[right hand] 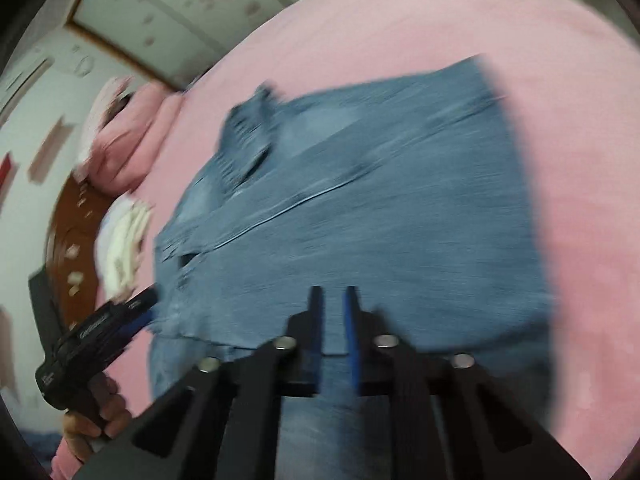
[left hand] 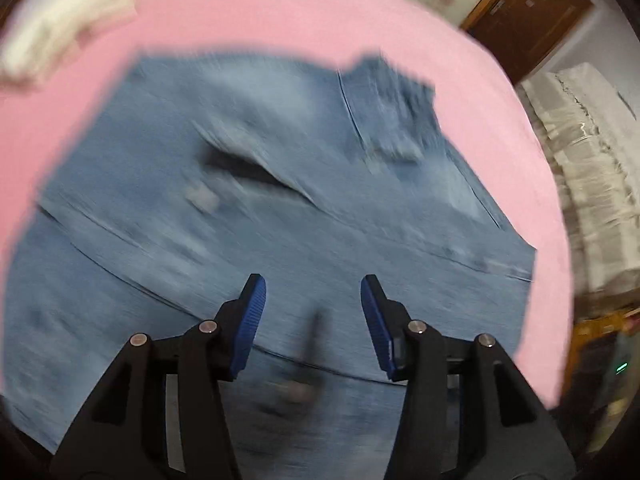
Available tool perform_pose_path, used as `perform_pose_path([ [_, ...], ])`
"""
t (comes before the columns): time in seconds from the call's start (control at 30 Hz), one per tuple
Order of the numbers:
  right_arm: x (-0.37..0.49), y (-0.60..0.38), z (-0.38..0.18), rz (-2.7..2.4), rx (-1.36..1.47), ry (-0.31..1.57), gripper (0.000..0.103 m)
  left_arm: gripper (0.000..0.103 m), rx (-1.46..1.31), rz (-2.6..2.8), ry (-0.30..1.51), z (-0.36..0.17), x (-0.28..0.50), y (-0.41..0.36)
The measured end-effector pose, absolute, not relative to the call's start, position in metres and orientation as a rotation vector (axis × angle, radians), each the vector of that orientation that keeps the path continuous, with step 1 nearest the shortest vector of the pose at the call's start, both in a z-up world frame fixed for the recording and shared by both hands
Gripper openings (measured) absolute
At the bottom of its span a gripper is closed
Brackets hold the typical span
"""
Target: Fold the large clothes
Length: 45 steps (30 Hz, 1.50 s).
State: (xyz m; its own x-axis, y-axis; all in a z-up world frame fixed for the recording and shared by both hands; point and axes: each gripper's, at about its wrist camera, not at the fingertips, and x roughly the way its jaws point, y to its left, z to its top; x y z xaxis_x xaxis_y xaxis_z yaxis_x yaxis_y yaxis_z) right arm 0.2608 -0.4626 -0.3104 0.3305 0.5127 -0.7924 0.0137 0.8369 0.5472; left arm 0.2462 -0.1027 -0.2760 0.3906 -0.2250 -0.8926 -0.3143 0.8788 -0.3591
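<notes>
Left gripper [left hand: 313, 292] stands part open above the jeans [left hand: 256, 208], nothing between its pads; right gripper [right hand: 331, 300] is narrowed almost shut, empty (both views blurred). The jeans lie folded on the pink bedsheet [left hand: 280, 12]. Smoothing the layers before the next fold would probably keep edges aligned.

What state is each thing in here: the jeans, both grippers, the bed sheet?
Jeans: folded over, lying flat on the sheet, held by neither gripper.
Left gripper: open, fingers apart above the denim, nothing between them.
Right gripper: fingers nearly shut, nothing visibly gripped.
Pink bed sheet: spread smooth.
</notes>
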Motion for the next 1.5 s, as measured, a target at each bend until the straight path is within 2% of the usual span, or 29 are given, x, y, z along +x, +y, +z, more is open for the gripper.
perform_pose_path([
  [0.07, 0.27, -0.437, -0.329, 0.43, 0.517, 1.269, 0.002, 0.031, -0.554, 0.07, 1.274, -0.296, 0.256, -0.113],
  [0.23, 0.276, -0.431, -0.346, 0.472, 0.509, 1.3, 0.0, 0.029, -0.432, 0.111, 1.221, -0.312, 0.256, -0.118],
  [0.27, 0.276, -0.442, -0.345, 0.415, 0.481, 1.294, 0.0, 0.017, -0.411, 0.098, 1.208, -0.314, 0.255, -0.114],
  [0.33, 0.276, -0.471, -0.346, 0.329, 0.456, 1.279, 0.0, 0.002, -0.348, 0.098, 1.215, -0.315, 0.252, -0.107],
  [0.5, 0.26, -0.567, -0.338, 0.051, 0.505, 1.229, 0.0, 0.001, -0.236, 0.153, 1.191, -0.316, 0.252, -0.076],
  [0.67, 0.248, -0.578, -0.323, -0.087, 0.485, 1.206, 0.0, 0.001, -0.191, 0.147, 1.204, -0.316, 0.259, -0.069],
  [0.73, 0.243, -0.558, -0.308, -0.119, 0.413, 1.153, 0.0, 0.001, -0.146, 0.137, 1.211, -0.31, 0.259, -0.079],
  [0.83, 0.24, -0.517, -0.281, -0.03, 0.397, 1.049, 0.0, 0.001, -0.309, 0.053, 1.199, -0.296, 0.253, -0.086],
  [0.97, 0.248, -0.438, -0.29, 0.224, 0.418, 1.176, 0.0, 0.001, -0.504, -0.008, 1.245, -0.301, 0.253, -0.108],
  [1.17, 0.239, -0.374, -0.311, 0.32, 0.384, 1.27, 0.0, 0.001, -0.541, -0.04, 1.325, -0.317, 0.244, -0.14],
  [1.33, 0.239, -0.433, -0.321, 0.224, 0.411, 1.286, 0.0, 0.001, -0.252, 0.103, 1.313, -0.312, 0.241, -0.116],
  [1.5, 0.238, -0.513, -0.317, 0.083, 0.394, 1.282, 0.0, 0.001, -0.279, 0.144, 1.307, -0.314, 0.243, -0.065],
])
